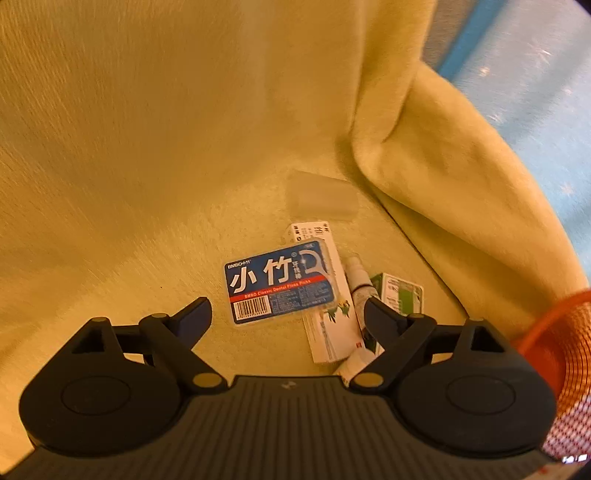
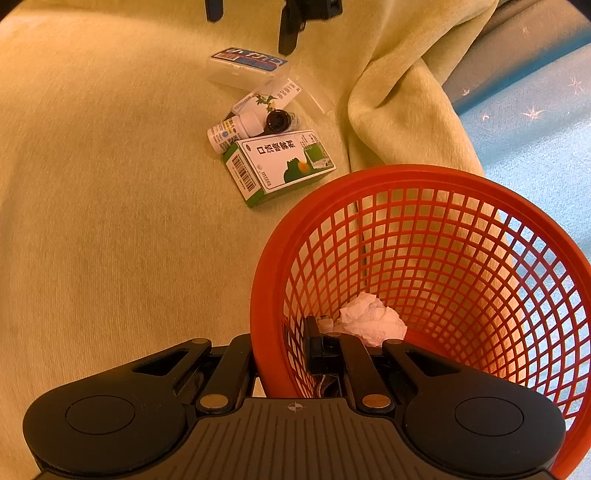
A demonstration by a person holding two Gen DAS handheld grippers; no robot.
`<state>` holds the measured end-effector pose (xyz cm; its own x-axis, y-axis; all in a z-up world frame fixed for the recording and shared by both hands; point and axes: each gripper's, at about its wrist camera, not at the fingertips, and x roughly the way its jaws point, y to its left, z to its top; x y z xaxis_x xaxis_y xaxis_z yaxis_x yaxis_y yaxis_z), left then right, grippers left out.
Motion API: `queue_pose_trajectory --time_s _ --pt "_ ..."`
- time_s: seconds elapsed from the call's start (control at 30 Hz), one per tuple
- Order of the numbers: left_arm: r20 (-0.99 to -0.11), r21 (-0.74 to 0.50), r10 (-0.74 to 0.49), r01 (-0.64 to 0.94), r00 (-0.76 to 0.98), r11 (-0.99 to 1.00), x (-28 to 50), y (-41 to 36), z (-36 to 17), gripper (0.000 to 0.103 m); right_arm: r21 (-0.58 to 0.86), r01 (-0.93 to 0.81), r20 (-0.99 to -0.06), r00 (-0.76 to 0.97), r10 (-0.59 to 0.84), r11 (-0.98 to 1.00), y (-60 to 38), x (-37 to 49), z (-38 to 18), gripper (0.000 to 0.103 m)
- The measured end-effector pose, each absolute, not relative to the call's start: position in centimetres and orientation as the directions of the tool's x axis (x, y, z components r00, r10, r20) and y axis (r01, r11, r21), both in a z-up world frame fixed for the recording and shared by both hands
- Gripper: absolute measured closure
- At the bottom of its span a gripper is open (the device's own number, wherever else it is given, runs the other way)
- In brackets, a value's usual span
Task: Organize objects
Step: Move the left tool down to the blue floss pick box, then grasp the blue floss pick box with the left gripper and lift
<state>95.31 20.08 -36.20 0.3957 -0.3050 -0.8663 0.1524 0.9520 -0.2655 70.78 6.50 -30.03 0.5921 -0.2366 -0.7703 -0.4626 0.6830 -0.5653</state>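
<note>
My left gripper (image 1: 286, 314) is open and hovers just short of a blue-labelled dental floss box (image 1: 280, 282), which lies across a white carton (image 1: 328, 332). Beside these lie a white spray bottle (image 1: 360, 284) and a green-and-white medicine box (image 1: 400, 295). My right gripper (image 2: 280, 354) is shut on the near rim of an orange mesh basket (image 2: 424, 177), one finger outside the wall and one inside. A crumpled white tissue (image 2: 373, 321) lies in the basket's bottom. The right wrist view shows the green box (image 2: 280, 166), a white bottle (image 2: 236, 129), a dark bottle (image 2: 279, 120), the floss box (image 2: 247, 68) and the left gripper (image 2: 251, 33) above it.
Everything rests on a soft yellow blanket (image 1: 147, 147) that bunches into a fold (image 1: 424, 155) on the right. A clear plastic lid (image 1: 321, 199) lies beyond the floss box. A blue surface with star marks (image 2: 535, 122) lies past the blanket's right edge.
</note>
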Motion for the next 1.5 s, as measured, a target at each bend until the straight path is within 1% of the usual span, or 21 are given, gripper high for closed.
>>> queue_pose_trajectory --time_s 0.03,0.1,0.4,0.5,0.63,0.87,1.0,1.23,1.5 --pt "-0.865 -0.274 -0.307 0.138 0.398 0.952 95.5 20.1 -36.5 0.011 -0.565 -0.462 -0.770 0.592 -0.237 0.683 6.5 70.8 -30.0 0.099" --pt "-0.865 -0.277 -0.303 0.122 0.401 0.953 95.9 20.1 -37.1 0.010 -0.566 -0.462 -0.770 0.592 -0.237 0.683 6.5 70.8 -30.0 0.099" --pt "-0.869 -0.301 -0.306 0.074 0.389 0.951 97.4 19.9 -39.5 0.010 -0.564 -0.459 -0.770 0.592 -0.238 0.686 6.6 70.8 -30.0 0.099" --pt "-0.872 -0.303 -0.306 0.070 0.382 0.950 97.8 19.9 -40.0 0.011 -0.564 -0.459 -0.771 0.591 -0.238 0.687 6.6 70.8 -30.0 0.099" --pt "-0.879 -0.297 -0.305 0.081 0.367 0.951 98.1 19.9 -40.1 0.018 -0.563 -0.461 -0.772 0.590 -0.237 0.685 6.6 70.8 -30.0 0.099" --pt "-0.886 -0.265 -0.291 0.122 0.360 0.957 97.6 20.0 -40.1 0.019 -0.562 -0.460 -0.772 0.589 -0.238 0.687 6.6 70.8 -29.9 0.099" --pt "-0.887 -0.243 -0.289 0.170 0.359 0.955 97.1 20.0 -39.3 0.019 -0.563 -0.461 -0.773 0.588 -0.238 0.686 6.6 70.8 -29.9 0.098" --pt "-0.881 -0.165 -0.282 0.313 0.380 0.935 95.6 19.5 -36.7 0.019 -0.564 -0.463 -0.772 0.588 -0.239 0.684 6.6 70.8 -30.0 0.098" --pt "-0.870 -0.090 -0.308 0.491 0.384 0.867 93.0 19.1 -34.1 0.019 -0.565 -0.465 -0.772 0.588 -0.240 0.682 6.6 70.8 -30.1 0.098"
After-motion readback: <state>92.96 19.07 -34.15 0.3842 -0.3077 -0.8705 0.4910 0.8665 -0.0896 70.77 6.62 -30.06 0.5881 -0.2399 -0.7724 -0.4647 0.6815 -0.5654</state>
